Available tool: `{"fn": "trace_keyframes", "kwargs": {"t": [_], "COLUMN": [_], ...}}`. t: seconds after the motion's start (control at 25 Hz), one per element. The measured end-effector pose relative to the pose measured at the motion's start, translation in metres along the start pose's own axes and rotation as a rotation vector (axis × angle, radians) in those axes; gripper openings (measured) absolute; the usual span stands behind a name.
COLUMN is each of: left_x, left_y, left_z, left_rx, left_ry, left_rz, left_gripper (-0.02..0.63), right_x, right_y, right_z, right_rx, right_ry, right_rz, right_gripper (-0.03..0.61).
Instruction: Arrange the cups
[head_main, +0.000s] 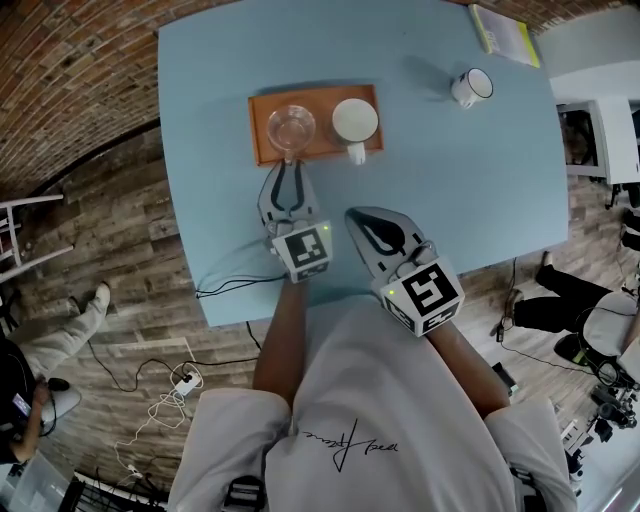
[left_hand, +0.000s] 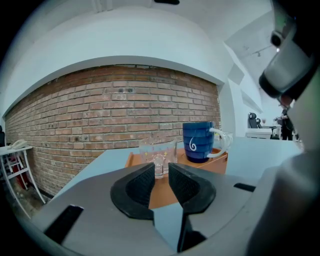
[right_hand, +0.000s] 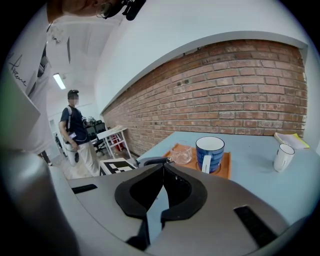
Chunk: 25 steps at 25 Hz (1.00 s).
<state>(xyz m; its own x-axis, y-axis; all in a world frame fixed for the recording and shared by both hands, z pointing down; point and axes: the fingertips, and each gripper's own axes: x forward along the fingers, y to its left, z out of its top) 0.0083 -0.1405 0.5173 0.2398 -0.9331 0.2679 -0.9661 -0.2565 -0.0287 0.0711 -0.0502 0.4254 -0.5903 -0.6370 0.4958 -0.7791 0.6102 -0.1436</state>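
While the left claw (left_hand: 161, 172) points at the glass cup (left_hand: 157, 152), part-open (empty), the right claw (right_hand: 163, 170) hangs shut, tilted down

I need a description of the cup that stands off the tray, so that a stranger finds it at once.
On the light blue table, look right of the orange tray that holds a glass cup and a blue mug. There, alone on the bare tabletop near a yellow-edged booklet, stands the white mug. Only it is white with a dark rim.
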Motion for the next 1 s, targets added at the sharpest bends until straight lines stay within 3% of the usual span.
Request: {"fn": "trace_keyframes", "kwargs": {"t": [1.0], "left_x": [-0.005], "left_y": [-0.005], "left_z": [-0.003], "left_rx": [-0.007], "left_ry": [0.013], "left_rz": [-0.008], "left_gripper": [0.075], "right_x": [-0.004], "right_y": [-0.005], "right_z": [0.003], "right_rx": [0.013], "right_ry": [-0.011], "right_rz": [-0.014], "right_gripper": [0.021]}}
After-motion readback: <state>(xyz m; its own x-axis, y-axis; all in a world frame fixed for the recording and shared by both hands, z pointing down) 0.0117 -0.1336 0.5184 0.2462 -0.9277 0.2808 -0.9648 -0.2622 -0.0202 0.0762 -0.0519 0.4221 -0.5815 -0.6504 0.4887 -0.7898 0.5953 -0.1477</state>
